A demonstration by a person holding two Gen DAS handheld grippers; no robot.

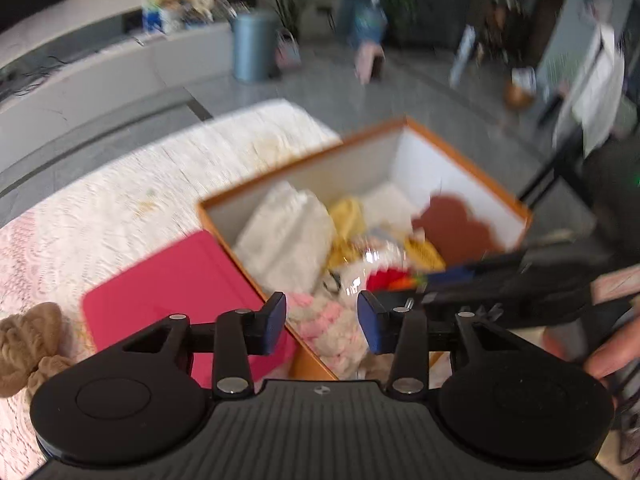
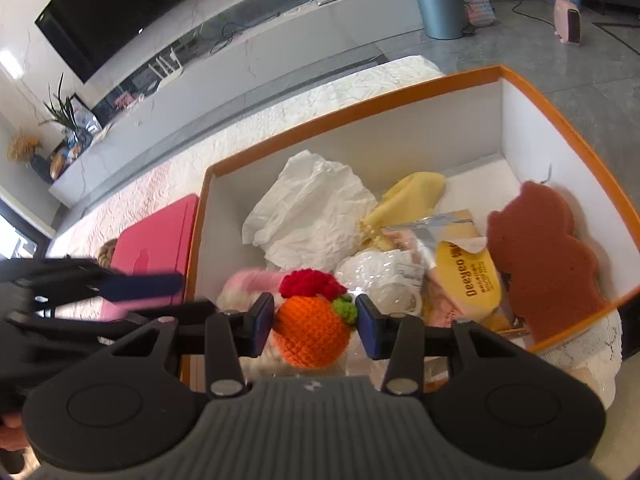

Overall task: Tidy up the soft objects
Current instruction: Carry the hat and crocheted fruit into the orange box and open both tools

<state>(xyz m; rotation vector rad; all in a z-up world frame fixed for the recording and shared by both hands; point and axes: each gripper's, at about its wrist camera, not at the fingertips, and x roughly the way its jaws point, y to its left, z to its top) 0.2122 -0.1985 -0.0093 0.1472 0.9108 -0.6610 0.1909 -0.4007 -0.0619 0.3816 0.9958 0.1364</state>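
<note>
R gripper (image 2: 315,322) was clamped on the crochet orange toy (image 2: 310,332), pads pressing both sides, red-and-green tuft on top; toy hung low over the near end of the orange box (image 2: 568,128), not yet let go. L gripper (image 1: 322,322) stood released, nothing between its pads; directly below the gap lay a pink-and-cream knitted piece (image 1: 332,328) in the box's near corner, so that one was already in. L view was blurred, so details there are rough.

Outward, inside the box: crumpled white cloth (image 2: 308,208), yellow cloth (image 2: 408,196), clear plastic-wrapped white item (image 2: 384,280), yellow pouch w/ print (image 2: 468,280), brown sponge shape (image 2: 548,256) leaning on the right wall. Pink flat case (image 1: 176,292) lay on the lace tablecloth (image 1: 120,200), touching the box's left wall. Tan knitted item (image 1: 28,344) sat on the cloth beyond the case, well outside the box.

Progress, by my read: most soft things were boxed; orange toy was about to go in; the tan piece was left, prob. next for L.
</note>
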